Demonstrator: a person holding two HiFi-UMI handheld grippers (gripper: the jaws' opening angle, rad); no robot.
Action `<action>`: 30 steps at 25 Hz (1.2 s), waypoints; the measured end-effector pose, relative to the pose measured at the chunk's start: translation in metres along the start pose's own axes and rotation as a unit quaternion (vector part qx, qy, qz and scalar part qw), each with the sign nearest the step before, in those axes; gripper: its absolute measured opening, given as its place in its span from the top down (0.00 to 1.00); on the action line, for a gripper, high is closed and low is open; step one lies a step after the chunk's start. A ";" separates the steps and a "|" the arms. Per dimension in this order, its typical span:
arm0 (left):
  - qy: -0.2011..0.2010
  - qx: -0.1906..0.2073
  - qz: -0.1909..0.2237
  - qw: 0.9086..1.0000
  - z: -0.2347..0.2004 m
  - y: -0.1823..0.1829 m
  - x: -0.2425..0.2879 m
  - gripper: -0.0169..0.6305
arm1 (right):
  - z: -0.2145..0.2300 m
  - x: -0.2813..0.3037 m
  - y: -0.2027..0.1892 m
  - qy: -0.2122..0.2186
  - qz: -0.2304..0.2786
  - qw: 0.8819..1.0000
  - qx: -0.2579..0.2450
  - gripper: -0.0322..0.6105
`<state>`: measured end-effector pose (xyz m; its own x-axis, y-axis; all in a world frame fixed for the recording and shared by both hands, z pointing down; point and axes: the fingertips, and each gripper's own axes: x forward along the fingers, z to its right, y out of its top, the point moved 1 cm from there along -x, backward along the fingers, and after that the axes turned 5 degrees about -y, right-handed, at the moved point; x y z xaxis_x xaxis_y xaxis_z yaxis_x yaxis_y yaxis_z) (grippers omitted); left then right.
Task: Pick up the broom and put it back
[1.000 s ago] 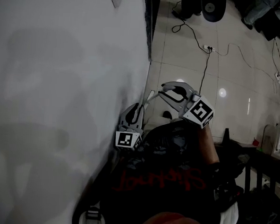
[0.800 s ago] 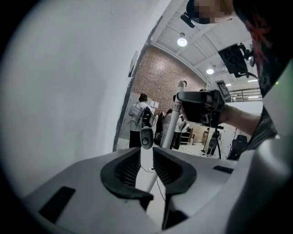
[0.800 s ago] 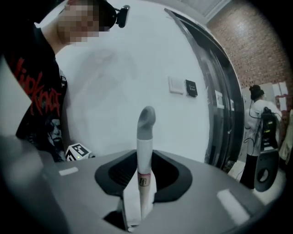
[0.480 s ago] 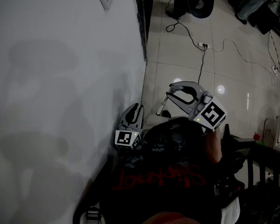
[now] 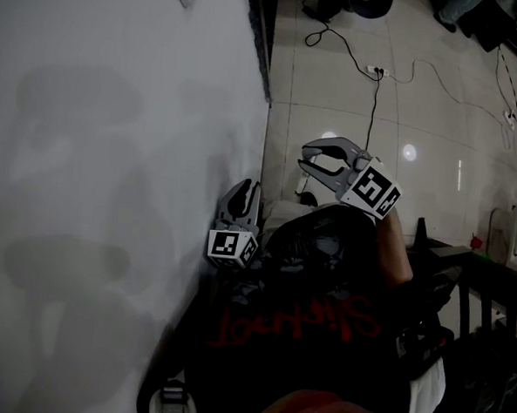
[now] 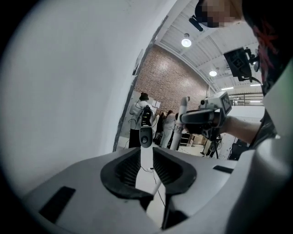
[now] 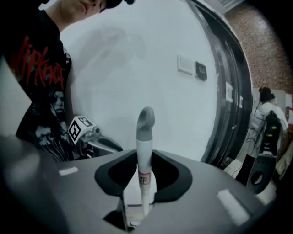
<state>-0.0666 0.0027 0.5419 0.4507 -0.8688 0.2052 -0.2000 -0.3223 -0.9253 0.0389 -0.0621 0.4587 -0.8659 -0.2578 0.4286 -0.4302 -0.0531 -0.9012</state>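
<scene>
In the right gripper view the broom's white handle (image 7: pixel 145 141), with its grey cap, stands upright between the pads of my right gripper (image 7: pixel 145 160), which is shut on it. From the head view, the right gripper (image 5: pixel 310 162) sits above the tiled floor, a little out from the wall. The broom's lower part is hidden behind my body. My left gripper (image 5: pixel 245 190) stays close to the white wall. Its jaws (image 6: pixel 146 157) stand slightly apart with nothing pressed between the pads. The left gripper view shows the right gripper (image 6: pixel 185 117) holding the handle (image 6: pixel 184 104) ahead.
A white wall (image 5: pixel 113 149) fills the left. Cables and a power strip (image 5: pixel 378 71) lie on the tiled floor (image 5: pixel 438 125). Dark furniture (image 5: pixel 498 290) stands at the right. Several people and a speaker on a stand (image 6: pixel 145 132) are far back.
The right gripper, still holding the handle, drifted right and then came back toward the wall. The left gripper stayed put by the wall.
</scene>
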 end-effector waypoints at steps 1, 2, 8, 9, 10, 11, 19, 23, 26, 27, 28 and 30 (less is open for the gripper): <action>0.000 0.001 -0.001 1.000 0.002 -0.002 0.000 0.86 | -0.002 0.012 -0.017 0.013 -0.016 1.000 0.005 0.79; 0.000 0.002 -0.001 1.000 0.003 -0.004 -0.001 0.86 | -0.005 0.027 -0.035 0.029 -0.032 0.999 0.009 0.79; 0.005 -0.004 -0.006 1.000 0.008 -0.002 -0.007 0.86 | -0.045 0.132 -0.126 0.145 -0.142 0.979 -0.028 0.79; 0.006 -0.003 -0.006 1.000 0.004 -0.002 -0.008 0.86 | -0.052 0.152 -0.133 0.158 -0.150 0.975 -0.031 0.79; 0.008 -0.003 -0.007 1.000 0.000 -0.002 -0.008 0.86 | -0.058 0.170 -0.135 0.167 -0.149 0.974 -0.029 0.79; 0.010 -0.004 -0.009 1.000 -0.002 -0.002 -0.009 0.86 | -0.063 0.186 -0.133 0.172 -0.140 0.975 -0.023 0.79; 0.014 -0.001 -0.008 1.000 0.007 0.004 -0.018 0.86 | -0.078 0.190 -0.099 0.171 -0.077 0.981 0.054 0.51; 0.015 0.006 -0.011 1.000 0.010 0.010 -0.021 0.86 | -0.059 0.131 -0.059 0.123 -0.032 0.990 0.058 0.68; 0.022 0.015 -0.012 1.000 -0.003 0.014 -0.021 0.86 | -0.053 0.101 -0.037 0.081 -0.020 0.994 0.071 0.95; 0.025 0.019 -0.008 0.999 -0.006 0.014 -0.020 0.87 | -0.054 0.094 -0.034 0.072 -0.017 0.995 0.070 0.95; 0.026 0.024 -0.004 0.999 -0.008 0.013 -0.018 0.87 | -0.056 0.087 -0.033 0.061 -0.014 0.996 0.064 0.95; 0.024 0.030 -0.002 0.999 -0.006 0.007 -0.014 0.87 | -0.058 0.073 -0.036 0.037 -0.010 0.998 0.052 0.95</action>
<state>-0.0799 0.0104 0.5347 0.4090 -0.8852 0.2218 -0.1456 -0.3032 -0.9417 -0.0235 -0.0233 0.5266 -0.8758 -0.1844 0.4460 -0.4216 -0.1572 -0.8930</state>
